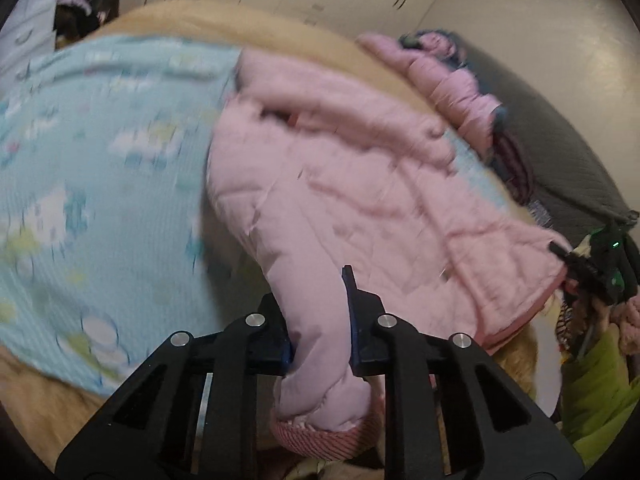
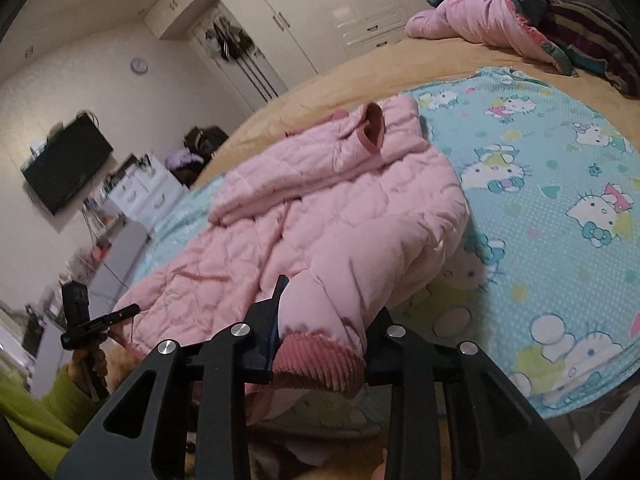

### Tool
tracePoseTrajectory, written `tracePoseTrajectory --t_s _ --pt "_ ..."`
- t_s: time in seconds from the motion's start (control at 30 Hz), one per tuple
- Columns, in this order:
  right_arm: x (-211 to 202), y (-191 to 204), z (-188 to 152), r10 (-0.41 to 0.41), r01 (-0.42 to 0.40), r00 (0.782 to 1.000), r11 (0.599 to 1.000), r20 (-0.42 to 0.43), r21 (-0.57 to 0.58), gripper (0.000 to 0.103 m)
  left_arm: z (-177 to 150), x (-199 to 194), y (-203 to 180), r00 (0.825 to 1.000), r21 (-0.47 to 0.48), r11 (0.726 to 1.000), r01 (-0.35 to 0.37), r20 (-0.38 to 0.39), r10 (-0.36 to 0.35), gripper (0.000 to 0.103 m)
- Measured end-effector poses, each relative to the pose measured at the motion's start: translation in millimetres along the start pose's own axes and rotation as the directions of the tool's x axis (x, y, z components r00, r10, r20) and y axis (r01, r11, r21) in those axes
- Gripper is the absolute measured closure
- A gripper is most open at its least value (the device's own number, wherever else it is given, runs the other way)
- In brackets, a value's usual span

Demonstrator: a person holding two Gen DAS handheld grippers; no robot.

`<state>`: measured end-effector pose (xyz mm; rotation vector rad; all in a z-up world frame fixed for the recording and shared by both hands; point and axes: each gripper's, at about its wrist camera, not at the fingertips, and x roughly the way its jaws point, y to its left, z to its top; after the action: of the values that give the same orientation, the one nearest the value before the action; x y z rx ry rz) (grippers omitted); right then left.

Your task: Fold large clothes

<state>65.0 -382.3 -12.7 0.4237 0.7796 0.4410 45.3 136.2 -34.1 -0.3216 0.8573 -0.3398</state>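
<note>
A pink quilted jacket lies spread on a light blue cartoon-print sheet on the bed. My left gripper is shut on one of its sleeves, whose ribbed cuff hangs below the fingers. In the right wrist view the jacket lies ahead, its collar at the far end. My right gripper is shut on the other sleeve just above its ribbed cuff. Each gripper shows in the other's view: the right gripper at the jacket's right edge, the left gripper at its left edge.
The sheet covers a tan bedspread. A second pink jacket and a striped cloth lie heaped at the far end, beside a dark grey blanket. A person's green sleeve is near. Wardrobes, a television and white drawers stand beyond.
</note>
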Motion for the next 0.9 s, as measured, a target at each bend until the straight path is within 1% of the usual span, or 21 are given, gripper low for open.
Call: tracePoseTrajectory --t_s 0.13,0.23,0.33,0.4,0.53,0.73,0.9 --pt "-3 5 20 0.019 -0.02 0.998 1.0 0.053 0.016 0.076 30 -11 -13 0.996 0.063 0.998 0.023 0.08 -0.028 0.091" --pt "-5 15 40 0.027 -0.027 0.996 1.0 0.087 -0.011 0.077 49 -17 -21 0.99 0.08 0.996 0.03 0.133 -0.04 0.091" --pt "-5 20 61 0.039 -0.037 0.992 0.999 0.117 -0.015 0.077 64 -20 -25 0.985 0.082 0.996 0.022 0.166 -0.036 0.091" --pt "-3 22 71 0.049 -0.049 0.99 0.999 0.134 -0.007 0.077 73 -22 -24 0.982 0.066 0.997 0.03 0.181 -0.042 0.091" --pt "2 18 91 0.069 -0.077 0.982 0.996 0.174 0.037 0.078 91 -21 -20 0.977 0.041 0.999 0.024 0.209 -0.032 0.091" --pt "11 6 110 0.087 -0.111 0.971 0.989 0.221 0.098 0.078 112 -18 -15 0.973 0.01 1.0 0.017 0.231 -0.019 0.091" --pt "21 6 130 0.076 -0.108 0.965 0.987 0.25 0.119 0.078 130 -13 -15 0.97 0.003 1.0 -0.009 0.244 0.008 0.091"
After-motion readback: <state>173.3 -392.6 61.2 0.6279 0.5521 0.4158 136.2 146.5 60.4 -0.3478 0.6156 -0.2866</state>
